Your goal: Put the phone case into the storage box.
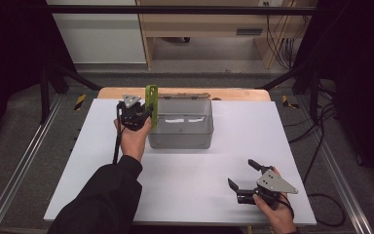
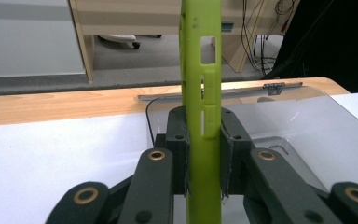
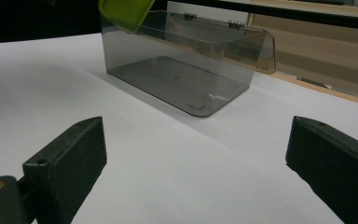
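Observation:
My left gripper (image 1: 144, 115) is shut on a flat lime-green phone case (image 1: 151, 99), held upright on its edge at the left end of a clear smoky plastic box (image 1: 181, 136). In the left gripper view the green case (image 2: 203, 93) rises between the two pads, with the box's open top (image 2: 279, 121) just beyond it. My right gripper (image 1: 245, 174) rests open near the table's front right, its jaws wide apart and nothing between them. From the right gripper view, the box (image 3: 186, 70) stands ahead with its hinged lid folded back, and a corner of the green case (image 3: 123, 11) shows over its near left corner.
The box sits on a white tabletop (image 1: 185, 180) with a wooden strip (image 1: 126, 91) along its far edge. Black frame rails flank the table. A wooden cabinet (image 1: 204, 24) and cables (image 1: 282, 44) lie beyond on the floor.

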